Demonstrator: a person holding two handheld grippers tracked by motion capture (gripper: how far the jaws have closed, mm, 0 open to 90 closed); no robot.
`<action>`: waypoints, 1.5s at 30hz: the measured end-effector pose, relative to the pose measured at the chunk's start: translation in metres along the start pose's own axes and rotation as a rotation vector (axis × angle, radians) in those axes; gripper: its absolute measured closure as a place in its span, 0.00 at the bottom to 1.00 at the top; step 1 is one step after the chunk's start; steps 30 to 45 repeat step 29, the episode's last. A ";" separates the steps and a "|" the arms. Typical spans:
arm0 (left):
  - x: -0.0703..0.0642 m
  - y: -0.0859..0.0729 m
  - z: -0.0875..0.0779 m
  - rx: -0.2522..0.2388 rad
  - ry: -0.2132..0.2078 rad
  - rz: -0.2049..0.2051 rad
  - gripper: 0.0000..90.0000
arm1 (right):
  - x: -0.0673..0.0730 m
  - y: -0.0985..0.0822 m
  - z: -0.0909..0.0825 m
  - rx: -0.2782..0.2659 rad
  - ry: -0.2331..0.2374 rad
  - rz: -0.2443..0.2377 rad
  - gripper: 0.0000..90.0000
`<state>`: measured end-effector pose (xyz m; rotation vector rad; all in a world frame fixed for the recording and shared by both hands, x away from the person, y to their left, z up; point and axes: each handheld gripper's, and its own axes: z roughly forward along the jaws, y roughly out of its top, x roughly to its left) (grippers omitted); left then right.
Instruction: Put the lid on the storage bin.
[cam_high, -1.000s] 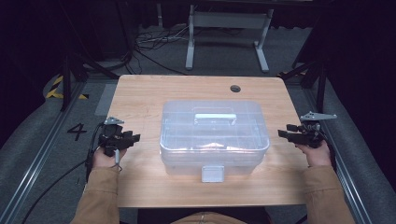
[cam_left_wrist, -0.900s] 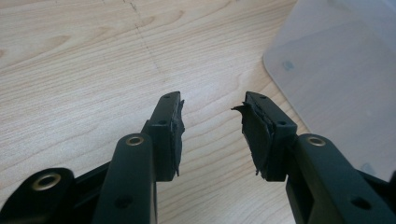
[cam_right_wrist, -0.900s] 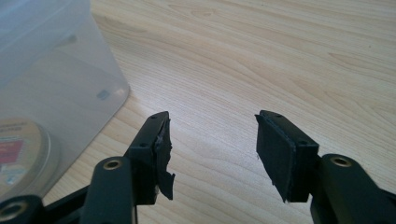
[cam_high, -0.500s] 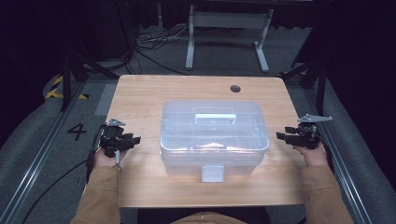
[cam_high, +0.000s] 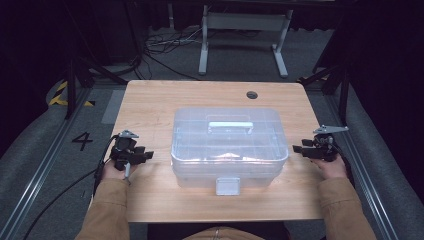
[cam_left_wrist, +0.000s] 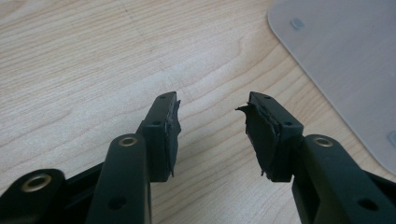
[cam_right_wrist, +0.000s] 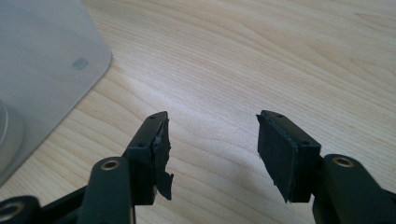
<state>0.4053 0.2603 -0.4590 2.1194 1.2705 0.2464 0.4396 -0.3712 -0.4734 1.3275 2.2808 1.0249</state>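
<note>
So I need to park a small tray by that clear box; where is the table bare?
Bare wood lies behind the clear box, up to the table edge with the round hole. The front strip beside the latch is narrower. Either side is crowded by the left gripper and right gripper.

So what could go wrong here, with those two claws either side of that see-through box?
Both the left gripper and the right gripper stand open beside the clear plastic box, touching nothing; the left jaws have just been opening. The box walls look smooth, so a squeeze from the sides might slip. The rubber pads look torn, which could weaken any grip. The front latch appears shut, so lifting the lid may drag the whole box.
</note>
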 end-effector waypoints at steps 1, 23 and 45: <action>0.000 0.000 0.001 0.019 -0.014 0.007 0.58 | 0.000 -0.001 0.001 0.008 -0.003 -0.008 0.49; -0.001 -0.001 0.017 0.135 -0.002 0.020 0.19 | 0.013 0.001 0.018 0.107 -0.018 -0.070 0.15; 0.001 -0.001 0.015 0.119 -0.012 0.016 0.16 | 0.013 0.001 0.017 0.087 -0.026 -0.070 0.14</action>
